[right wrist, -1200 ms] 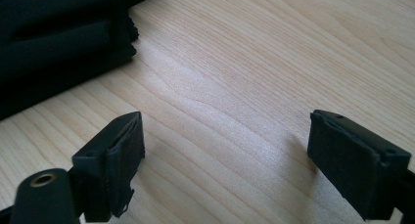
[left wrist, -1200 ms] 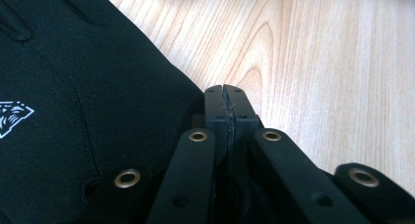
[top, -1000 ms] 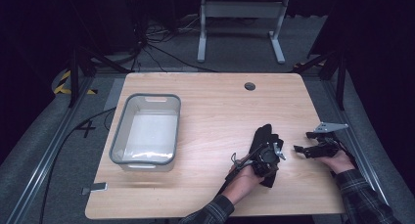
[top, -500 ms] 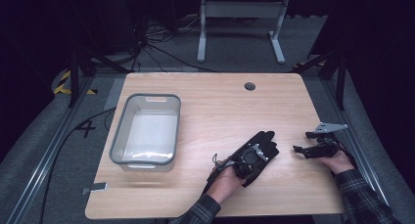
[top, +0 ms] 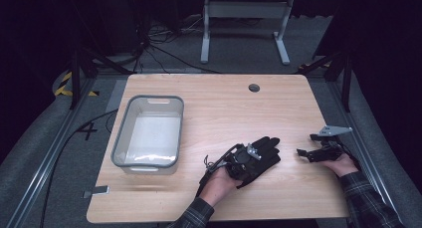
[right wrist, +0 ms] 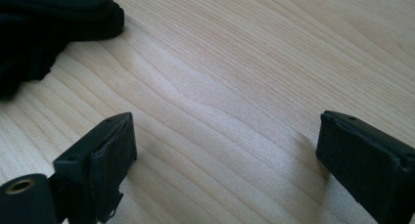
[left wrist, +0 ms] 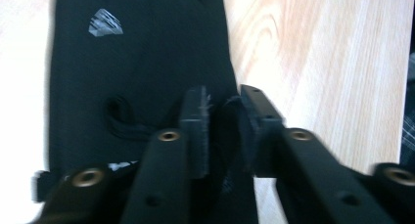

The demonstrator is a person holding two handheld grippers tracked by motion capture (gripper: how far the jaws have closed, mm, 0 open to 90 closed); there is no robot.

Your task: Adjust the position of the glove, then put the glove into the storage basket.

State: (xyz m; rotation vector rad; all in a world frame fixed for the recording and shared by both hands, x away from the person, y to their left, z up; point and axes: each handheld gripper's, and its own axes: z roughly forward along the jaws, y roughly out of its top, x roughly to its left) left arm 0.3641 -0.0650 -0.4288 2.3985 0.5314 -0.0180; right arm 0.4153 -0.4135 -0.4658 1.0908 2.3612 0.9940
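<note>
Jaws of my left gripper (left wrist: 220,131) are nearly closed, pinching a fold of the black glove (left wrist: 142,72) between their pads; only a narrow gap stays between them, and dark cloth sits in it. Ahead of those jaws the glove spreads flat on the tabletop (left wrist: 318,62), with a small pale logo (left wrist: 104,23) on its far part and a loop of black cord (left wrist: 122,123) just beyond my left pad. From above, my left gripper (top: 244,157) lies on top of the glove (top: 263,153), whose fingers point away from me and toward my right side. My right gripper (right wrist: 225,155) holds its jaws wide apart with nothing between them, only bare pale wood under the gap. Beyond its left jaw, up and to the side, the glove's dark edge (right wrist: 58,18) rests on the wood, apart from the pads. In the high view that gripper (top: 312,152) sits low over the tabletop (top: 219,103), near the glove but not touching it. A grey bin (top: 148,133) stands well off to my left.
</note>
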